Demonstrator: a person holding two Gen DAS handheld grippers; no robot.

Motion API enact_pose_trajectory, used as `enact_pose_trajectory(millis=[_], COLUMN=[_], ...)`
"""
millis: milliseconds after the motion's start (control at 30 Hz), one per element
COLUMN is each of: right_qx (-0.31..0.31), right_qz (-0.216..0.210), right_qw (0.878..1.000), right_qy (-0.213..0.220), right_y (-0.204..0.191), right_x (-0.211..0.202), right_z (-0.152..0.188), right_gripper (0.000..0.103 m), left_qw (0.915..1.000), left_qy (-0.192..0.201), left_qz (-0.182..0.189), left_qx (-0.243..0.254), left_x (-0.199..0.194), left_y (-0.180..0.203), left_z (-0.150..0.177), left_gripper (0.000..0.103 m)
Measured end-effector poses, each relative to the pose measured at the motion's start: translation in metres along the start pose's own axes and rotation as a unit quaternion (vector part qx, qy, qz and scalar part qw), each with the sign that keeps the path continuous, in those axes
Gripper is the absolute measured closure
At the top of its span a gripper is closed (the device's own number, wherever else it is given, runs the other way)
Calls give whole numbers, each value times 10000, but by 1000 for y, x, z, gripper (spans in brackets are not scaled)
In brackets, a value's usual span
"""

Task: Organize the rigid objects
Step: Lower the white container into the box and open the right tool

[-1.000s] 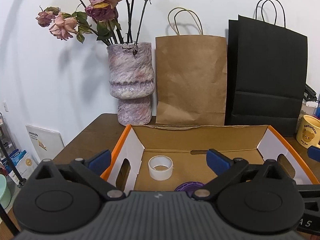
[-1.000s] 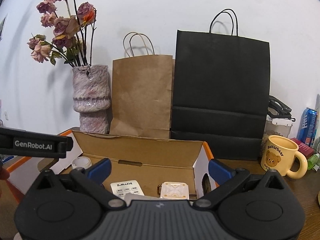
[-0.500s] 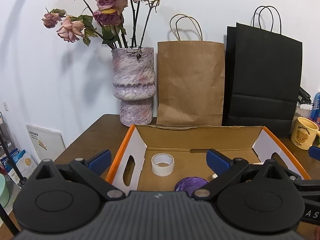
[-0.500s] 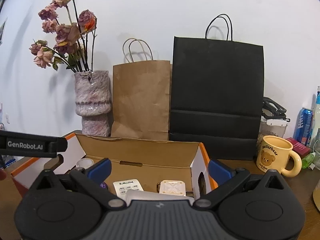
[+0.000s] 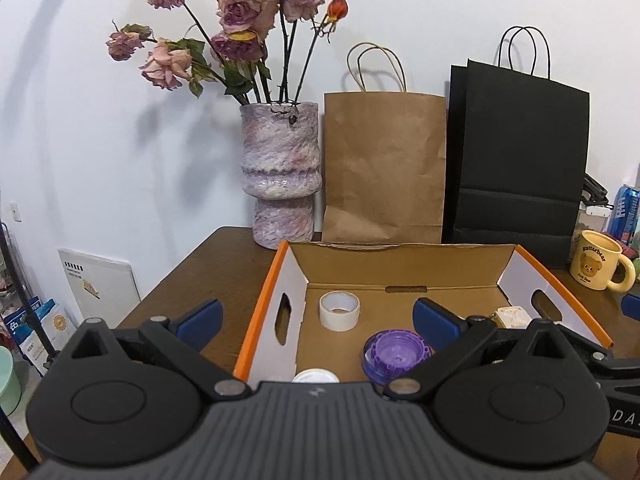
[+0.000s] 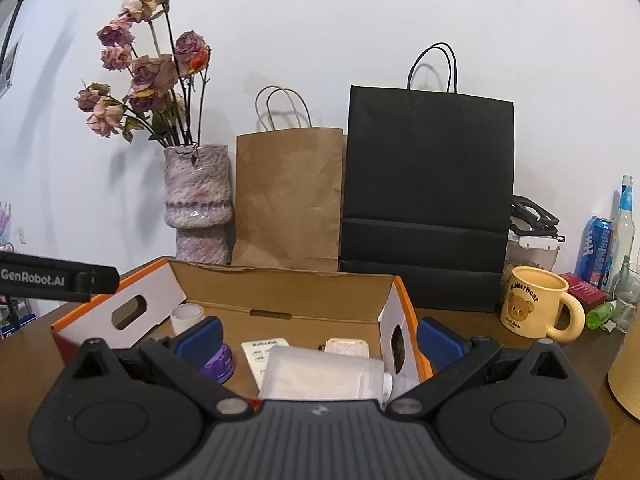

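An orange-edged cardboard box (image 5: 294,280) (image 6: 164,292) sits on the wooden table. Inside it lie a white tape roll (image 5: 339,315) (image 6: 186,316), a purple lid (image 5: 394,356) (image 6: 218,362), a white cap (image 5: 316,376), a white card (image 6: 264,354), a small cream case (image 5: 510,316) (image 6: 346,347) and a translucent plastic container (image 6: 320,374). My left gripper (image 5: 316,318) hovers open over the box's near left corner, holding nothing. Over the box's right part my right gripper (image 6: 320,339) is open too, with the container lying below its fingers, apart from them.
Behind the box stand a mottled vase (image 5: 280,176) of dried roses, a brown paper bag (image 5: 384,168) and a black paper bag (image 5: 520,160). A yellow bear mug (image 6: 536,306), a blue can (image 6: 598,248) and a bottle (image 6: 624,216) are at the right.
Both grippers have risen and drawn back from the box. More of its floor shows: the purple lid, the white cap and the translucent container have come into view. Both stay open.
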State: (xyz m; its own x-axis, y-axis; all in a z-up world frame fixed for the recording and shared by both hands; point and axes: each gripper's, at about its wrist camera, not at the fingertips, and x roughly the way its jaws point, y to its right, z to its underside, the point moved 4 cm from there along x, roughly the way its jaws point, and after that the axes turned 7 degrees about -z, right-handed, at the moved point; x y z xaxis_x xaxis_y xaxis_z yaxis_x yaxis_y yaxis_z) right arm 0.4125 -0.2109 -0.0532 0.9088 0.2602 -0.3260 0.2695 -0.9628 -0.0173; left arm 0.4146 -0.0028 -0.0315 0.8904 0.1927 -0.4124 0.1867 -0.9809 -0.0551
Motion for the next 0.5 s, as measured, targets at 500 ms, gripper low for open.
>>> enact_pose_trajectory(millis=[500], right_qx=[-27], right_qz=[-75], right_qw=[10000], right_qy=[36], right_y=[-31], right_x=[-56], right_z=[14], right_gripper=[0], left_qw=[9997], left_qy=[72], left_qz=[211], left_qx=[69], left_x=[-54], left_y=[-29], left_z=[17], left_gripper=[0])
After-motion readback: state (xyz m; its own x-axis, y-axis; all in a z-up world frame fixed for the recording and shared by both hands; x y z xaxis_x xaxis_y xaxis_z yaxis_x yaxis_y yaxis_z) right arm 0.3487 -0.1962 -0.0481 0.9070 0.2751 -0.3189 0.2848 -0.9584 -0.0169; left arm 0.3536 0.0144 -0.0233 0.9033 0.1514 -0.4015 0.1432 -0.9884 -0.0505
